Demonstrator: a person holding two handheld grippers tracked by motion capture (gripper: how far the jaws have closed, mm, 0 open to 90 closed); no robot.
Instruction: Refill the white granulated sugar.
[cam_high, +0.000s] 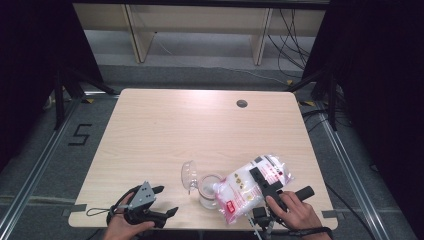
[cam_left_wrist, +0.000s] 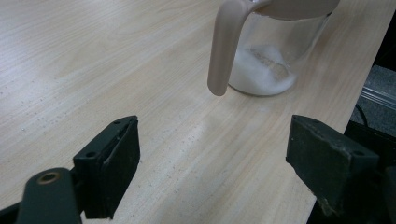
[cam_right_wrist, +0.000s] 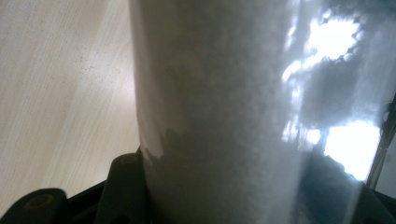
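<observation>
Right gripper (cam_high: 263, 184) clamps the bag (cam_high: 250, 187) (red label unreadable) over the jar (cam_high: 209, 192); left gripper (cam_high: 162, 202) gapes.

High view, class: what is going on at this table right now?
A person works with a gripper in each hand. The right gripper is shut on a clear plastic bag of white granules with red print, tipped with its lower corner at the mouth of a clear glass jar with a beige handle. Some white granules already lie in the jar's bottom. The left gripper is open, empty, beside the jar on the light wooden table.
</observation>
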